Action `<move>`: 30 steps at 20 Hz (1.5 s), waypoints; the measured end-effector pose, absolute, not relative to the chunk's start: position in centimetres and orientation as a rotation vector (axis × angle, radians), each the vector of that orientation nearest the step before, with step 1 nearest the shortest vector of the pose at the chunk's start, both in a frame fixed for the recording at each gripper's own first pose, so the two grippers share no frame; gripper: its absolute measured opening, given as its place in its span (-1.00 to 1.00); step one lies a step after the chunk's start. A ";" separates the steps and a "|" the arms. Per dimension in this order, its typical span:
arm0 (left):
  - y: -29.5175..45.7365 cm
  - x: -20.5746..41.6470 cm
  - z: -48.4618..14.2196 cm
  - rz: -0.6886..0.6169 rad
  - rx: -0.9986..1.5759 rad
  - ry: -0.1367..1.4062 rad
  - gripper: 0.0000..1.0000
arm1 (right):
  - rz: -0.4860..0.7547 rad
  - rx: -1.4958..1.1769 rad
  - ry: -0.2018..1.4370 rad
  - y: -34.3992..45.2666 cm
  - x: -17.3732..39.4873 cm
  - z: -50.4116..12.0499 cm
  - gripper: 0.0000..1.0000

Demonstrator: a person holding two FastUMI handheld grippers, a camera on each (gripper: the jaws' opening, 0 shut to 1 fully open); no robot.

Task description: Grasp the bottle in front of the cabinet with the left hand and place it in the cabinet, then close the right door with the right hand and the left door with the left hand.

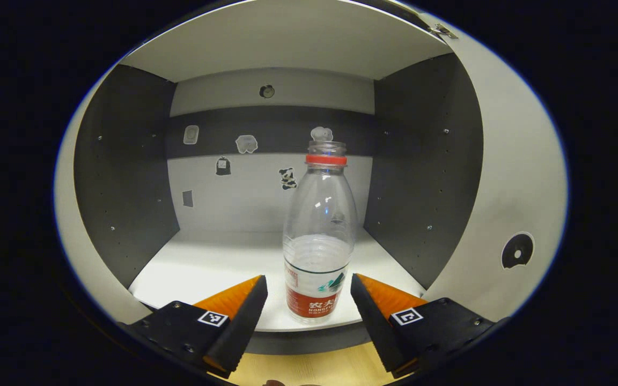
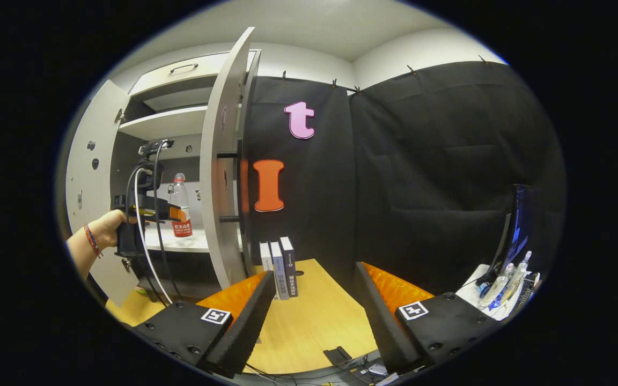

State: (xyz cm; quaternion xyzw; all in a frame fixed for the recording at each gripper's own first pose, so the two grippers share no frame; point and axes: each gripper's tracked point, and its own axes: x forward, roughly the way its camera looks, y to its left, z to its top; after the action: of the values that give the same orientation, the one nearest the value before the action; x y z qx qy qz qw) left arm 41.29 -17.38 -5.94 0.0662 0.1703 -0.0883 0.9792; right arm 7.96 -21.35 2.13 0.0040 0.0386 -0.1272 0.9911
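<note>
The clear plastic bottle with a red neck ring and red label (image 1: 318, 236) stands upright on the white cabinet shelf (image 1: 207, 265), close to the shelf's front edge, no cap on its mouth. A little water sits in its lower part. The left gripper (image 1: 309, 300) is held level w/ the shelf, its 2 fingers spread wide, 1 on each side of the bottle's base w/ a gap on both sides, so nothing is gripped. Behind the bottle, the cabinet's back wall has a dark band across it w/ several small stickers (image 1: 246, 143) on and below it.

In the right gripper view the same bottle (image 2: 181, 206) shows inside the cabinet, upright, w/ the left gripper (image 2: 172, 213) at label height and a hand (image 2: 108, 228) w/ a bracelet on the wrist holding it from the left. The right door (image 2: 222, 166) stands wide open, edge-on. The left door (image 2: 92, 177) is swung open too.

The right gripper (image 2: 314, 300) hovers over the yellow wooden tabletop (image 2: 309, 316), well apart from the cabinet, fingers parted, holding nothing. 3 upright books (image 2: 279, 268) stand on the tabletop just beside the right door's foot.
</note>
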 end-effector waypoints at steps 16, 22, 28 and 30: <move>-2.5 21.4 6.7 -0.015 0.106 0.044 0.89 | -0.094 -0.070 0.008 -16.8 12.5 3.8 0.94; 1.1 14.6 8.3 0.005 0.088 0.019 0.89 | -0.107 -0.075 0.029 -16.5 15.9 2.8 0.95; 1.3 10.6 6.5 -0.045 0.034 0.047 0.89 | -0.173 -0.114 0.003 -16.2 16.3 3.3 0.93; 1.2 10.1 5.8 -0.062 0.020 0.058 0.89 | -0.171 -0.124 -0.008 -15.7 16.2 3.4 0.77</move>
State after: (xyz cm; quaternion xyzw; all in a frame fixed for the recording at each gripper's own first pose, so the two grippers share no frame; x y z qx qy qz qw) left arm 10.07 1.25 5.85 0.0098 0.0291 -0.0309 0.9991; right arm 16.22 -15.70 3.37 -0.0616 -0.0039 -0.0853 0.9944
